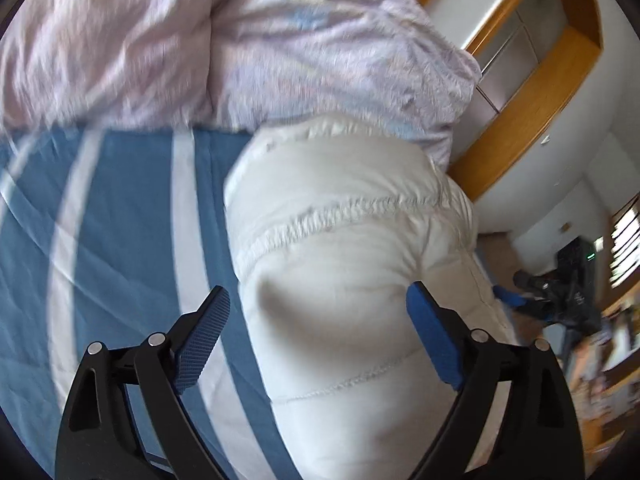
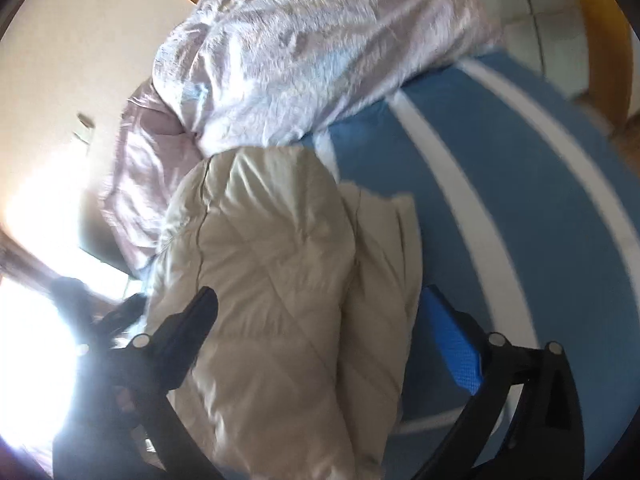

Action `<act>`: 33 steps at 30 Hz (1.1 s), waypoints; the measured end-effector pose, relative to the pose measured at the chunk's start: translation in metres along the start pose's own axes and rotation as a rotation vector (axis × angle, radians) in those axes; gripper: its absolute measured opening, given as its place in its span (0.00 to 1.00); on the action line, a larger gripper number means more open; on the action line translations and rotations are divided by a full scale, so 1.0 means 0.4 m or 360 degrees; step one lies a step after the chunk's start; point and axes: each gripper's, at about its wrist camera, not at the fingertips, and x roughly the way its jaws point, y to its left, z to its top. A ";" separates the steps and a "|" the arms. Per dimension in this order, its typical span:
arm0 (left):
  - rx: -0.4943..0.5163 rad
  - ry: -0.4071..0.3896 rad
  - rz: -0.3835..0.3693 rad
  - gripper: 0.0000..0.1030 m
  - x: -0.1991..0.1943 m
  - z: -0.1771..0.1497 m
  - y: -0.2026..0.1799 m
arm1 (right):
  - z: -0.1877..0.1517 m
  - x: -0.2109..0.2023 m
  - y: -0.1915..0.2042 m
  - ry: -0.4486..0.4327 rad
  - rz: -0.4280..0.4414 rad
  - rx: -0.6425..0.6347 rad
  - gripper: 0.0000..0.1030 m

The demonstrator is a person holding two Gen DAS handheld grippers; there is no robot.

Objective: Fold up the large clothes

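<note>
Crumpled pale lilac duvet (image 1: 280, 48) heaped across top of frame, on blue bed sheet (image 1: 128, 208) with white stripes. Puffy cream quilted jacket (image 1: 352, 264) bunched centre-right, partly folded. Left gripper (image 1: 320, 332) and right gripper (image 2: 320, 336): jaws wide apart, straddling jacket, pressing nothing.

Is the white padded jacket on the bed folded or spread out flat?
Folded, at least partly. The white padded jacket lies bunched in thick stacked layers on the blue striped sheet, not flat. How neat the fold is, the blurred views do not show.
</note>
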 end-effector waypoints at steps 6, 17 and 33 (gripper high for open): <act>-0.0123 0.0105 -0.0185 0.95 0.050 -0.014 0.015 | -0.012 0.073 -0.063 0.0272 0.0198 0.0149 0.98; -0.0177 0.0124 -0.0246 0.99 0.080 -0.029 0.042 | -0.018 0.177 -0.029 0.0502 0.0318 0.0071 0.98; -0.0192 -0.0028 -0.0318 0.80 0.029 -0.038 0.048 | -0.049 0.205 0.100 0.0311 0.0549 -0.0124 0.65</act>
